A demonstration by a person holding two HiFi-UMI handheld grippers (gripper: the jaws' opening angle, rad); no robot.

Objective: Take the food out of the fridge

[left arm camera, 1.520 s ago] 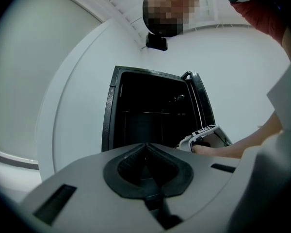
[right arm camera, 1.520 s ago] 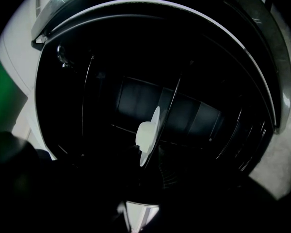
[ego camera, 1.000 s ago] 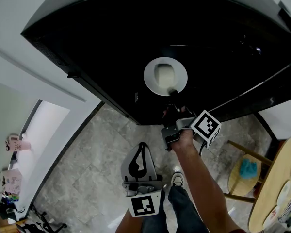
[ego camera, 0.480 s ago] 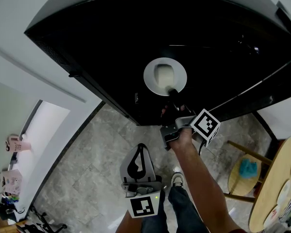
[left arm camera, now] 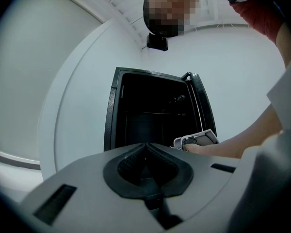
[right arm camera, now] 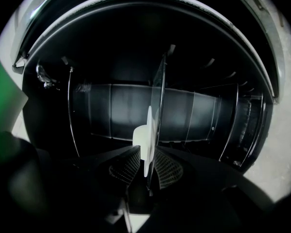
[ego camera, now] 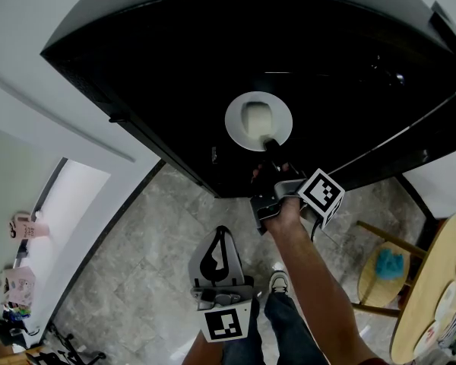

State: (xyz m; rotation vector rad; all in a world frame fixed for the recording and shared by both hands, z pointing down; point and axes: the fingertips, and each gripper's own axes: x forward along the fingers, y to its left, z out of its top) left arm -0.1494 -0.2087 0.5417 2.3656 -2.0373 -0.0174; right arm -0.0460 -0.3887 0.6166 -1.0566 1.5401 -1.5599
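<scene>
The black fridge (ego camera: 213,67) stands open, its inside dark. A white plate (ego camera: 235,124) with a pale block of food (ego camera: 257,117) sits level inside it. My right gripper (ego camera: 270,144) is shut on the plate's near rim. In the right gripper view the plate (right arm camera: 148,130) shows edge-on between the jaws of that gripper (right arm camera: 146,166), with the food (right arm camera: 138,136) on its left side. My left gripper (ego camera: 220,233) hangs lower over the floor, shut and holding nothing. In the left gripper view that gripper (left arm camera: 146,152) points at the fridge (left arm camera: 150,115).
Wire shelves and racks (right arm camera: 233,125) line the fridge's inside. A round wooden table (ego camera: 433,295) and a chair with a blue cloth (ego camera: 387,265) stand at the right. The floor (ego camera: 137,257) is grey stone, with clutter (ego camera: 15,287) at the lower left. The person's shoe (ego camera: 278,280) is below.
</scene>
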